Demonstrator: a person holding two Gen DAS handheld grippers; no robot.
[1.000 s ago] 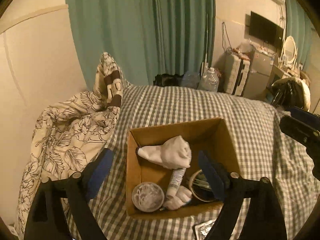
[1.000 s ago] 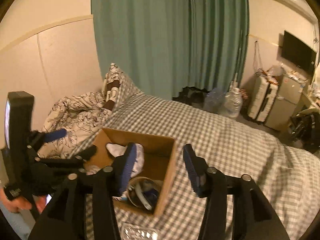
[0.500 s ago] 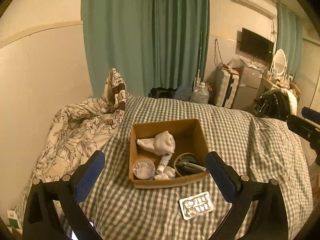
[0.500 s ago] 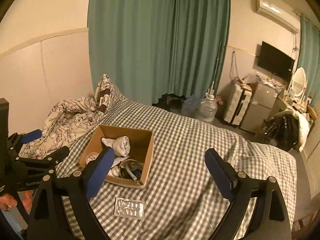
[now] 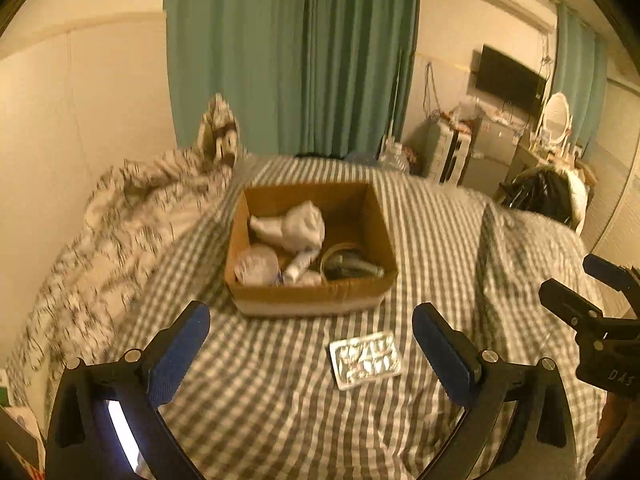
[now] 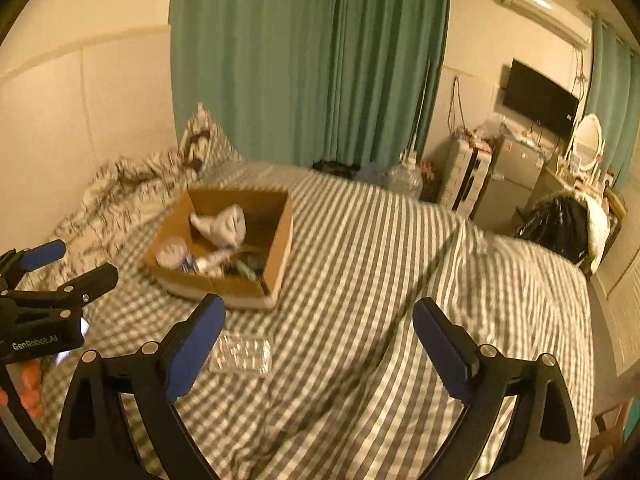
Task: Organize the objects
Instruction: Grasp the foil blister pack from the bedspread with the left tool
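Note:
An open cardboard box (image 5: 312, 300) (image 6: 276, 248) stands on the checked bedspread. In it lie a white cloth (image 5: 298, 226) (image 6: 224, 224), a round white lid (image 5: 256, 266), a tube (image 5: 298, 268) and a ring-shaped item (image 5: 348, 264). A silver blister pack (image 5: 364, 359) (image 6: 242, 354) lies on the bedspread in front of the box. My left gripper (image 5: 310, 344) is open and empty, held above and before the box and the pack. My right gripper (image 6: 318, 344) is open and empty, to the right of the box. Each gripper shows at the edge of the other's view.
A crumpled floral duvet (image 5: 120, 232) lies left of the box against the wall. Green curtains (image 5: 292, 56) hang behind the bed. A water bottle (image 6: 400, 178), a suitcase (image 6: 464, 180), a cabinet and a dark chair (image 6: 560, 224) stand beyond the bed's far right.
Both grippers pulled back and up from the box and opened wider. The blister pack has come into view on the bedspread in front of the box.

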